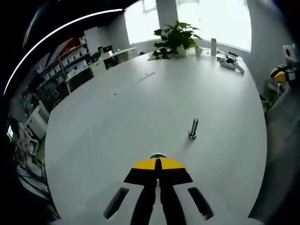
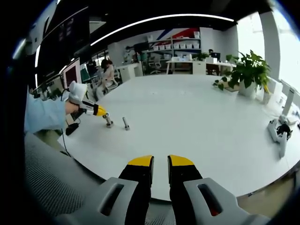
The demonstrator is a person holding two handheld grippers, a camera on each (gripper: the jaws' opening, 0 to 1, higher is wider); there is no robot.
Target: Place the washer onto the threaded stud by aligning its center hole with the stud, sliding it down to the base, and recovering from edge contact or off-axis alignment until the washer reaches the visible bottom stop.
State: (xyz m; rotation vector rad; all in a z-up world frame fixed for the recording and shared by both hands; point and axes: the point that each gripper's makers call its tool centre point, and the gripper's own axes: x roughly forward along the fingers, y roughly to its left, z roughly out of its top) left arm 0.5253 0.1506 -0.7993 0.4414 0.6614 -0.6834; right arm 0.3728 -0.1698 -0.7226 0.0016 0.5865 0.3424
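A short threaded stud [image 1: 193,129] stands upright on the white table [image 1: 140,108], ahead and to the right of my left gripper [image 1: 158,160]. That gripper's jaws are shut, and the rim of a metal washer [image 1: 157,155] peeks out at their tips. In the right gripper view, a hand holds the left gripper [image 2: 100,111] low over the table's left edge, with the washer [image 2: 108,123] at its tip, a little left of the stud [image 2: 126,123]. My right gripper [image 2: 160,161] is open and holds nothing, back from the table's near edge.
A potted plant [image 1: 176,40] and a bottle [image 1: 213,47] stand at the table's far end. A white device [image 2: 280,131] lies near the right edge. A mesh chair back [image 2: 51,178] is under my right gripper. Shelves and a seated person [image 2: 108,72] are beyond.
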